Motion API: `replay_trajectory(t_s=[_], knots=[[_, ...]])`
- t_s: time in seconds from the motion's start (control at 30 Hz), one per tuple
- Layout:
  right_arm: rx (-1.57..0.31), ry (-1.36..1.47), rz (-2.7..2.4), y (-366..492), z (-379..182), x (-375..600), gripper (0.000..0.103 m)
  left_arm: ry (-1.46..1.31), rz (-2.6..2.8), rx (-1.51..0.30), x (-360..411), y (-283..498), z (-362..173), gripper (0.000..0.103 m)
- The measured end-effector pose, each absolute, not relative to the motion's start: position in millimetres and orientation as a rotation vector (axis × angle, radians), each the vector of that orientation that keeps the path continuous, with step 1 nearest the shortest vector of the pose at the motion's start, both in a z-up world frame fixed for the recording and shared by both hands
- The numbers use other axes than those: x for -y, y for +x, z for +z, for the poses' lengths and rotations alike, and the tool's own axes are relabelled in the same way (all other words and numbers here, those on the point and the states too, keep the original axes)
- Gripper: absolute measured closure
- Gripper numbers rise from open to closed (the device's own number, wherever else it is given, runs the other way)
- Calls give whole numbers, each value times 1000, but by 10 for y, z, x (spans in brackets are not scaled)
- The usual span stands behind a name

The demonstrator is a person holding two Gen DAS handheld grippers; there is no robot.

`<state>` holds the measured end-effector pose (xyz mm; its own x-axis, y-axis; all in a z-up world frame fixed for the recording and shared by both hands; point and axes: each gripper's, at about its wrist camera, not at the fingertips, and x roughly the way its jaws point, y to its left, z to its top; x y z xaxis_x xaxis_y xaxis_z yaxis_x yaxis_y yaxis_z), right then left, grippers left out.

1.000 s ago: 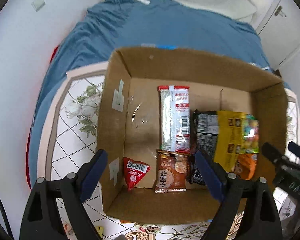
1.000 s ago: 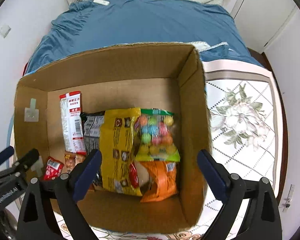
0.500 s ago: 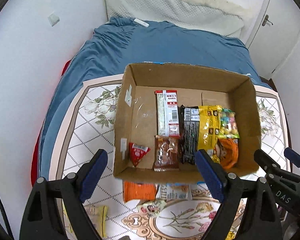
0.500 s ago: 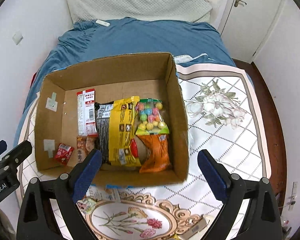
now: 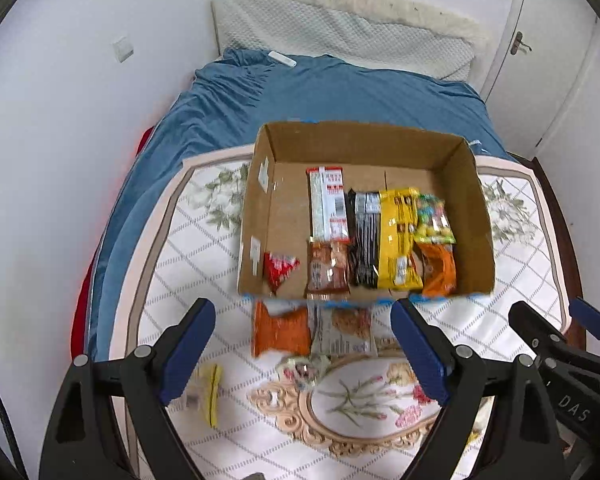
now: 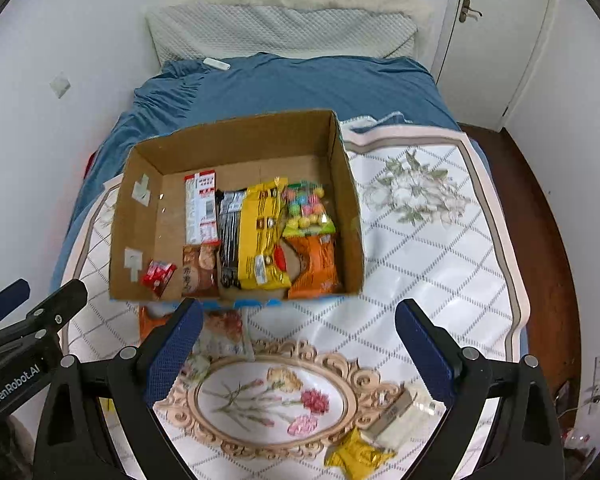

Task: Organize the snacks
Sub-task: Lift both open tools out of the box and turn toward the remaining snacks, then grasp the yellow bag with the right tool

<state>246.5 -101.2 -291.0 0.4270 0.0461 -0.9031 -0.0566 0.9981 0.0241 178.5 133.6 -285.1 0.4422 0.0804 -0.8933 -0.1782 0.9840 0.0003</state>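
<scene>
A: Where are the snacks?

B: Most lie in the cardboard box (image 5: 472, 216) on the bed; an orange packet (image 5: 280, 330) lies just before its near wall, partly hidden.

A: The grippers?

B: The left gripper (image 5: 302, 356) and right gripper (image 6: 296, 344) have jaws spread wide, empty. Packets (image 6: 358, 456) near the lower edge are blurred.

My way into the cardboard box (image 6: 236, 148) is open from above; its left floor is bare, while its walls block sideways entry. Loose packets (image 5: 280, 332) crowd the floral mat (image 6: 420, 260) just before it.
</scene>
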Motion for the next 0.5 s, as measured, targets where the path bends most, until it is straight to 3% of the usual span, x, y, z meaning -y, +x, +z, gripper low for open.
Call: replay_trajectory(t_s=[0.2, 0.5], knots=[[-1220, 49, 22, 1933, -3260, 1350, 4, -113, 173, -1193, -1236, 1246, -3286, 13], [-1544, 290, -159, 1101, -4760, 2120, 4, -172, 239, -1449, -1293, 624, -4480, 13]])
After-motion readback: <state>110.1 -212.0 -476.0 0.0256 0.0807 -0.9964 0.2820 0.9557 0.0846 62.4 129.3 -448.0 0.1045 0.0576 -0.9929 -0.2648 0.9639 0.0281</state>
